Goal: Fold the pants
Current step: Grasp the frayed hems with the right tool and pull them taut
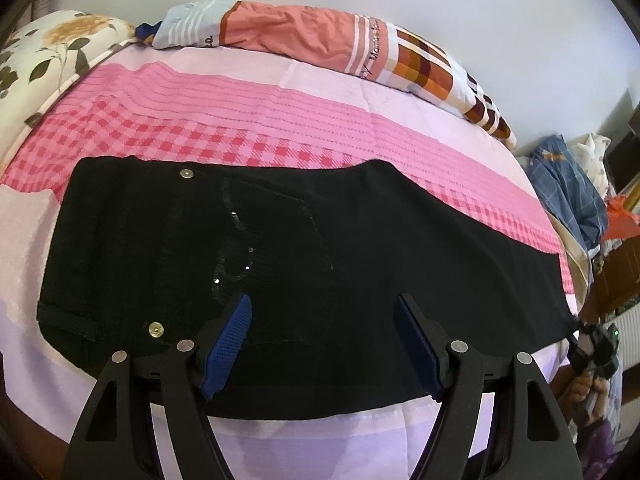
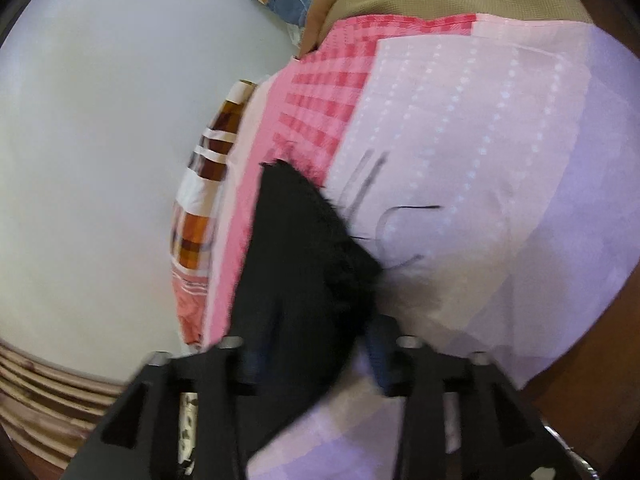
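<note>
Black pants [image 1: 280, 248] lie folded lengthwise across the pink bed cover, waist with metal buttons [image 1: 156, 329] at the left, legs running right. My left gripper [image 1: 322, 320] is open, hovering over the near edge of the pants, its blue pads [image 1: 228, 344] apart and empty. My right gripper [image 1: 576, 330] shows at the far right at the leg ends. In the blurred right wrist view the right gripper [image 2: 316, 352] has the black leg-end fabric [image 2: 296, 256] between its fingers; the jaws stand fairly wide.
The bed cover [image 1: 248, 120] is pink checked and lilac. A folded orange-patterned quilt [image 1: 320, 40] lies along the wall. A floral pillow [image 1: 48, 52] sits at far left. Blue clothes [image 1: 568, 184] are heaped beyond the bed's right end.
</note>
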`<control>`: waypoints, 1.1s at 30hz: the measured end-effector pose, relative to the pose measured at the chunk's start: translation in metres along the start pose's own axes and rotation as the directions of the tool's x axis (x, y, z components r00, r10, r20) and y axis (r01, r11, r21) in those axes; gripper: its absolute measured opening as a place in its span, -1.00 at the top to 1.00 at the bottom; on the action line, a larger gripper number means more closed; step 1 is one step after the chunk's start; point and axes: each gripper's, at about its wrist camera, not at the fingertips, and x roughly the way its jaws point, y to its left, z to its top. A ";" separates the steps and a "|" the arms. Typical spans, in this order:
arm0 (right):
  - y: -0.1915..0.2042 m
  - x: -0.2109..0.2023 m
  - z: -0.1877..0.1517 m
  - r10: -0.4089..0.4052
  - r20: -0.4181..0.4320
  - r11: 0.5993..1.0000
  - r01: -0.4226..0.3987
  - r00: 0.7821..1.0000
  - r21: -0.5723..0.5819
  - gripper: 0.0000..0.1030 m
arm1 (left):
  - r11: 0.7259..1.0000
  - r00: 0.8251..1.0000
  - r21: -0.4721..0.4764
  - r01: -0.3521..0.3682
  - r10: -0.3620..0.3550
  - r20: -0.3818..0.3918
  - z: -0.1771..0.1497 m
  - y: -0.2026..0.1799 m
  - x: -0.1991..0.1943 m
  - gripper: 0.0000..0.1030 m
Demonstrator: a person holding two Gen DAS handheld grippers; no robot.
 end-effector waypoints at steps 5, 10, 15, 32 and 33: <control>0.026 0.008 -0.005 -0.113 0.004 0.986 0.113 0.994 -0.120 0.07 | 0.999 0.999 0.032 -0.021 0.020 0.028 0.001 -0.008 -0.002 -0.43; 0.009 0.002 -0.001 -0.130 -0.012 0.990 0.129 0.991 -0.055 0.84 | 0.994 0.990 0.064 -0.093 0.085 0.116 0.005 -0.011 -0.016 -0.45; 0.042 0.005 -0.002 -0.109 0.003 0.981 0.108 0.994 -0.159 0.78 | 0.982 0.975 0.086 -0.170 0.155 0.158 0.005 -0.008 -0.022 -0.53; 0.021 0.027 0.001 -0.139 -0.044 0.989 0.137 0.989 -0.059 0.82 | 0.957 0.953 0.107 -0.270 0.249 0.175 0.003 -0.008 -0.022 -0.64; 0.021 0.026 0.000 -0.139 -0.043 0.989 0.136 0.989 -0.063 0.82 | 0.955 0.951 0.108 -0.277 0.256 0.175 0.003 -0.008 -0.022 -0.64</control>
